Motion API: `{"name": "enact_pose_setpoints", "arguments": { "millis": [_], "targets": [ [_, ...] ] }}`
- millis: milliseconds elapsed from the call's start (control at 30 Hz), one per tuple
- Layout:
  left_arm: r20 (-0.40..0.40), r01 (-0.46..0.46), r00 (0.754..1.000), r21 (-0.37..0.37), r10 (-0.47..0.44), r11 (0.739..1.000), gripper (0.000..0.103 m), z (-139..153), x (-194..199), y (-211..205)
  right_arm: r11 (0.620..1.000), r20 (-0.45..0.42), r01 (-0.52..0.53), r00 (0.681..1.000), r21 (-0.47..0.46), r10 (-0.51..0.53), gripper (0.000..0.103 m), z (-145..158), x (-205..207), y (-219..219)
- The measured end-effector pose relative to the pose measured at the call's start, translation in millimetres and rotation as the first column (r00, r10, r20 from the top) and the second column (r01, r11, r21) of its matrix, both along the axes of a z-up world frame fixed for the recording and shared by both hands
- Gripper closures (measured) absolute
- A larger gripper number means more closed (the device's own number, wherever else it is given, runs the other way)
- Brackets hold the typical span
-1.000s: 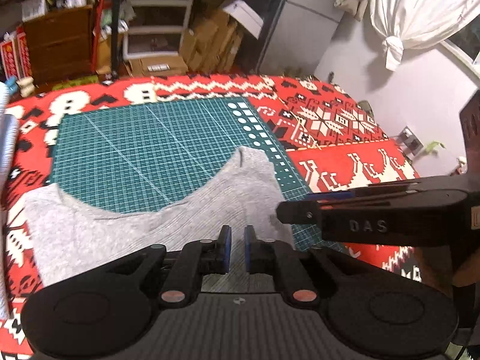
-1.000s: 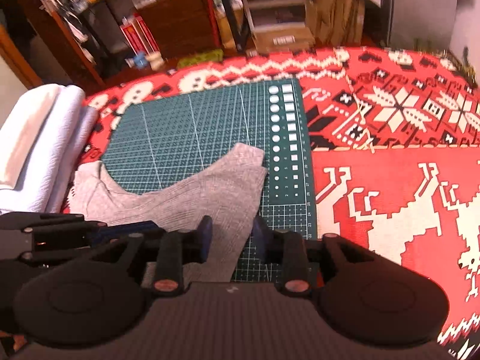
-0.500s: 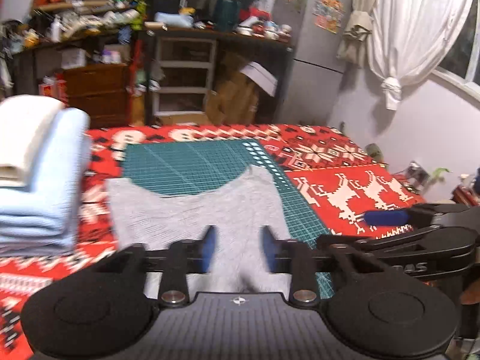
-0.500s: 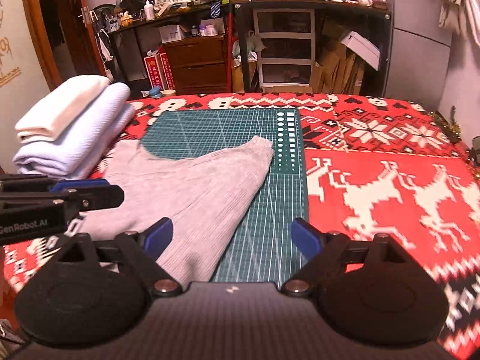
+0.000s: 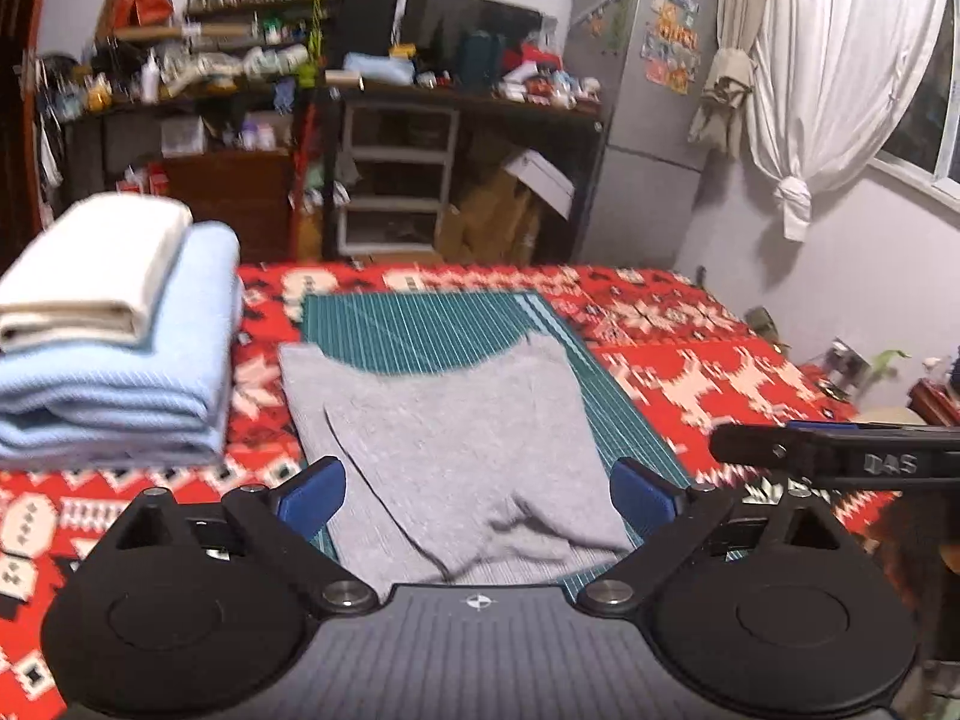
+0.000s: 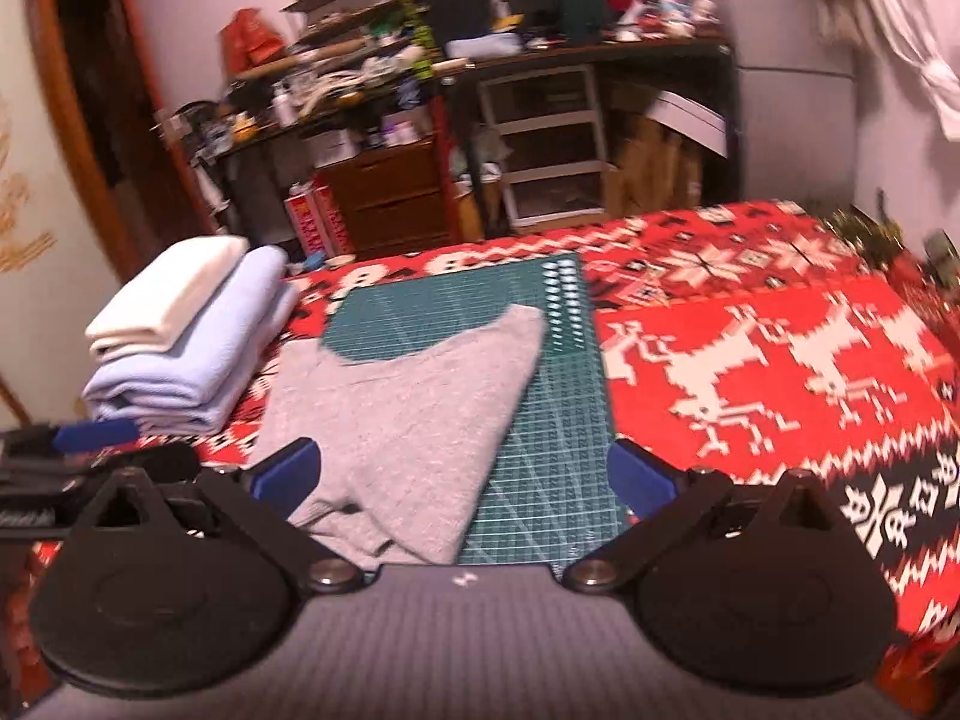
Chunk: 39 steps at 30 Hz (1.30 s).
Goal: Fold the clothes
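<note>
Both grippers, left (image 5: 477,489) and right (image 6: 465,474), have let go and lifted, fingers now spread wide, leaving the grey garment (image 5: 444,438) folded on the mat (image 5: 420,324) beside the stack (image 5: 114,336), so this fold looks laid.

Grey garment (image 5: 456,438) — near hem hidden.

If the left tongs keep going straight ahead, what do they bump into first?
Probably the grey garment, lying right ahead between the open left tongs. Depth is hard to judge.
</note>
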<state>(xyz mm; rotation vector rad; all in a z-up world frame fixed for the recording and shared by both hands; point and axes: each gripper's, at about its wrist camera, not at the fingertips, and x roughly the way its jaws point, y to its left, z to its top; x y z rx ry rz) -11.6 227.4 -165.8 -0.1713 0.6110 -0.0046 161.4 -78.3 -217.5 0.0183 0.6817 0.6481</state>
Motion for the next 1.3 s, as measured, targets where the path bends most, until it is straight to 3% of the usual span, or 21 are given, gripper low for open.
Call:
{"name": "enact_pose_setpoints", "arguments": {
  "millis": [133,233,300,333,367,400,467,567,733,867,1000,1100,1167,1267,1300],
  "targets": [
    [-0.005,-0.081,0.997,0.046,0.081,0.996,0.010,-9.4,0.5,3.4,0.999,-0.013,0.004,1.000,0.038,-0.004,0.002,-17.6,1.4,-4.1],
    [0.041,-0.087,0.996,0.029,0.085,0.996,0.030,-16.1,-3.3,9.8,0.998,-0.023,0.008,1.000,0.066,-0.006,0.023,-30.8,2.5,-7.2],
    [0.057,-0.050,0.997,-0.012,0.051,0.999,0.047,-19.2,-3.4,14.9,0.997,-0.033,-0.005,0.999,0.080,0.008,0.042,-39.6,2.0,-7.2],
    [0.056,-0.029,0.998,-0.025,0.030,0.999,0.064,-21.6,-1.1,17.6,0.997,-0.045,-0.026,0.999,0.079,0.030,0.046,-43.6,1.1,-3.8],
    [0.048,-0.021,0.999,-0.032,0.023,0.999,0.078,-25.3,2.6,19.9,0.996,-0.057,-0.045,0.997,0.075,0.050,0.061,-47.4,0.8,0.0],
    [0.034,-0.023,0.999,-0.034,0.024,0.999,0.083,-29.9,7.5,22.0,0.995,-0.070,-0.064,0.995,0.072,0.069,0.075,-51.2,0.4,3.9],
    [0.006,-0.026,1.000,-0.048,0.026,0.998,0.093,-39.9,16.9,27.0,0.996,-0.058,-0.080,0.995,0.036,0.082,0.084,-56.6,1.2,14.0],
    [-0.029,-0.026,0.999,-0.104,0.023,0.994,0.097,-59.2,27.9,34.6,0.996,-0.034,-0.084,0.996,-0.004,0.084,0.092,-63.0,5.4,28.1],
    [-0.092,-0.033,0.995,-0.112,0.022,0.993,0.098,-83.3,34.7,37.0,0.997,-0.051,-0.069,0.996,-0.038,0.067,0.095,-77.2,19.7,40.7],
    [-0.084,-0.032,0.996,-0.134,0.021,0.990,0.098,-90.9,21.1,40.0,0.997,-0.057,-0.068,0.996,-0.045,0.065,0.095,-84.1,13.5,31.6],
    [-0.087,-0.029,0.996,-0.139,0.017,0.990,0.098,-87.4,5.2,38.9,0.999,-0.073,-0.042,0.997,-0.013,0.041,0.094,-85.5,9.1,18.0],
    [-0.065,-0.076,0.996,-0.153,0.066,0.985,0.094,-80.6,-3.8,43.9,0.999,-0.086,0.011,0.996,0.042,-0.007,0.090,-80.0,8.4,4.1],
    [-0.066,-0.119,0.992,-0.156,0.110,0.980,0.086,-79.8,-3.1,48.8,0.998,-0.086,0.039,0.996,0.048,-0.034,0.087,-76.9,13.8,1.8],
    [-0.120,-0.160,0.983,-0.168,0.140,0.973,0.083,-86.4,6.5,55.8,0.998,-0.128,0.052,0.991,0.044,-0.046,0.086,-80.3,26.5,7.0],
    [-0.125,-0.161,0.982,-0.171,0.140,0.972,0.083,-88.0,8.0,56.8,0.997,-0.139,0.055,0.989,0.045,-0.048,0.081,-82.0,29.6,9.0]
  ]
}}
